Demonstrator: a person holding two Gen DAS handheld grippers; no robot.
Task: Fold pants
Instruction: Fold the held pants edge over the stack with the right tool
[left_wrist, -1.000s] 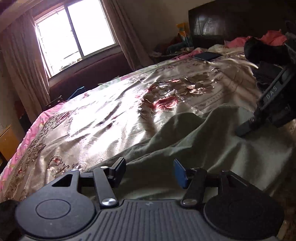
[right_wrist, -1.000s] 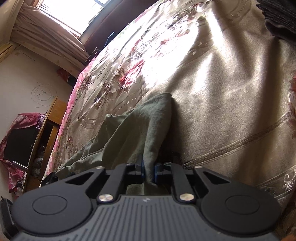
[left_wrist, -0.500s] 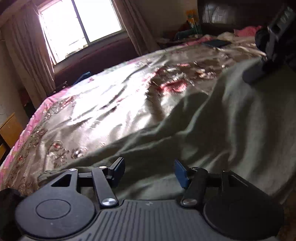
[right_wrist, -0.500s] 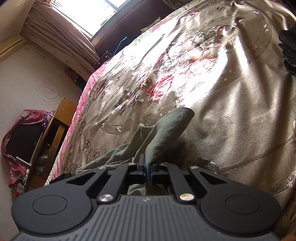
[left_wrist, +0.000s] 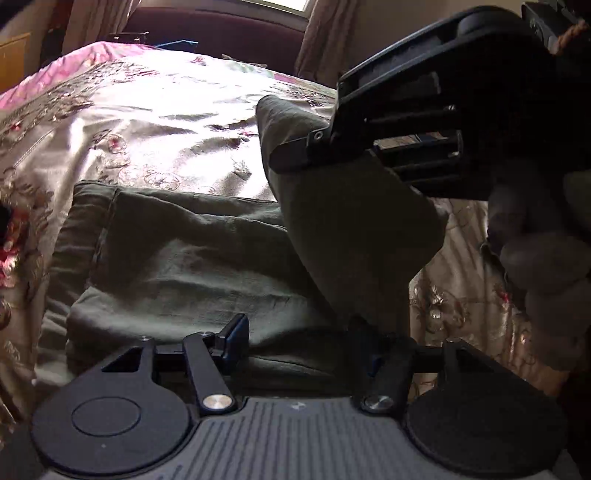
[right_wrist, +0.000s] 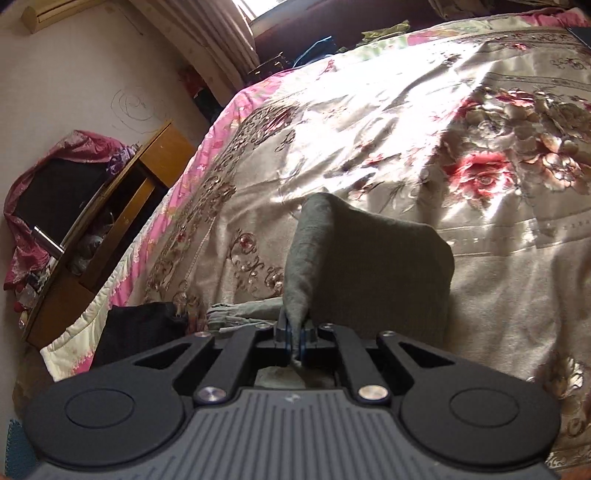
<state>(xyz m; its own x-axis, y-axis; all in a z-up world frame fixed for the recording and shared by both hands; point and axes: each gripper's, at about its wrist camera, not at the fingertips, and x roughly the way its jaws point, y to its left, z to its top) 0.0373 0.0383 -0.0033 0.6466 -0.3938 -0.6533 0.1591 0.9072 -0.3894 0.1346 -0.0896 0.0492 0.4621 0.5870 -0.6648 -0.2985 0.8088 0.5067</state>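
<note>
Now, in the left wrist view, the green pants (left_wrist: 192, 258) lie flat on the shiny flowered bedspread (left_wrist: 147, 122). One part is lifted up high, and the right gripper (left_wrist: 291, 157) holds it in the air at the top right. A second ago that part was low and the other gripper was far back; now the cloth stands tall and close, right over the flat part. The left gripper (left_wrist: 303, 343) sits low at the near edge of the pants. Its two fingers are wide apart, with cloth between them, but they pinch nothing.

In the right wrist view, the right gripper (right_wrist: 293, 341) has its two fingers squeezed tight on a bunch of the pants (right_wrist: 369, 266). The cloth hangs off the fingers like a little tent over the bedspread (right_wrist: 406, 129). Before, the cloth trailed long and low; now it is pulled up short. A wooden cabinet (right_wrist: 122, 206) stands by the bed.

I think the fold is about half done. The lifted part looks ready to be laid down over the flat part.
</note>
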